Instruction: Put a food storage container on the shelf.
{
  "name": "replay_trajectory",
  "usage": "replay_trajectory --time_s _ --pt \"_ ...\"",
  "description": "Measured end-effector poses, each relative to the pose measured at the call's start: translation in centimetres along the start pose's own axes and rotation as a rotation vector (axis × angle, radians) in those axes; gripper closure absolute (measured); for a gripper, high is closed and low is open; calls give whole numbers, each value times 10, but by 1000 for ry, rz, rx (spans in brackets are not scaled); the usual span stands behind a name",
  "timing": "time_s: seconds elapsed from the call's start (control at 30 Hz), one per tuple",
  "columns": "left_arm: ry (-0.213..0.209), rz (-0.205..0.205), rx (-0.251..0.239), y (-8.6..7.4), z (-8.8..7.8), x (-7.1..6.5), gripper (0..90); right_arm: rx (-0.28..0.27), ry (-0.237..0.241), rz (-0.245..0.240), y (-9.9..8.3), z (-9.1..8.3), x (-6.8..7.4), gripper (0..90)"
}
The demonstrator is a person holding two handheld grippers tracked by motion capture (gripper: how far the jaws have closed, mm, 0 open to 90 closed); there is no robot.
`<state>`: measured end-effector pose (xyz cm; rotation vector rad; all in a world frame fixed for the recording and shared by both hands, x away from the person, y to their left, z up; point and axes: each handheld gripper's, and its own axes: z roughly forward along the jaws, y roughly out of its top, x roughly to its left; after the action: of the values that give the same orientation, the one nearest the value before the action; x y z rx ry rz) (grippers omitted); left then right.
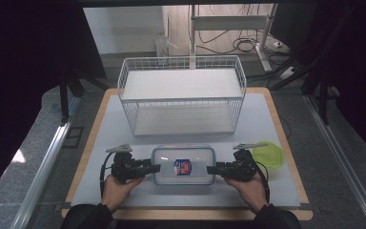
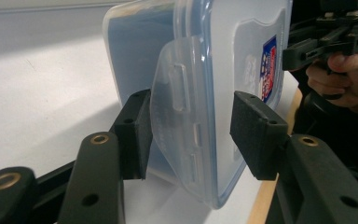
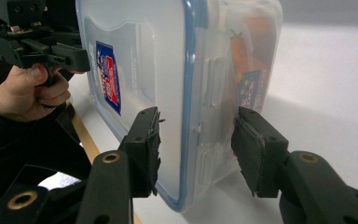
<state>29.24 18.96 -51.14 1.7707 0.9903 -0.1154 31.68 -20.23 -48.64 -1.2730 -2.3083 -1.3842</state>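
Observation:
A clear plastic container (image 1: 184,164) with a blue-rimmed lid and a red and blue label lies flat on the white mat near the table's front edge. My left gripper (image 1: 156,168) is at its left end. In the left gripper view the left gripper (image 2: 191,126) is shut on the container (image 2: 214,70), one pad on the lid and one against the latch flap (image 2: 177,93). My right gripper (image 1: 209,169) is at its right end. In the right gripper view the right gripper (image 3: 196,140) clamps the container (image 3: 168,70) across lid and base. Something orange shows inside.
A white wire basket (image 1: 181,95) stands behind the container at the middle of the mat. A green lid-like dish (image 1: 268,155) lies just right of my right hand. The wooden table edge (image 1: 190,214) runs along the front.

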Motion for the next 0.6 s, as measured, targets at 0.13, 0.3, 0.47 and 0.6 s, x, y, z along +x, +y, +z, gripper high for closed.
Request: replay_trajectory --time_s 0.13,0.3,0.47,0.6 --pt "7 15 -15 4 -1 -2 497 -26 -5 -11 2 -2 1 525" --pt "12 42 -47 14 -7 -7 497 -65 2 -39 11 -8 6 527" --pt "11 58 -62 23 -14 -8 497 -92 14 -54 19 -12 10 533" --pt "22 75 -73 32 -20 -10 497 -109 17 -72 30 -14 15 533"
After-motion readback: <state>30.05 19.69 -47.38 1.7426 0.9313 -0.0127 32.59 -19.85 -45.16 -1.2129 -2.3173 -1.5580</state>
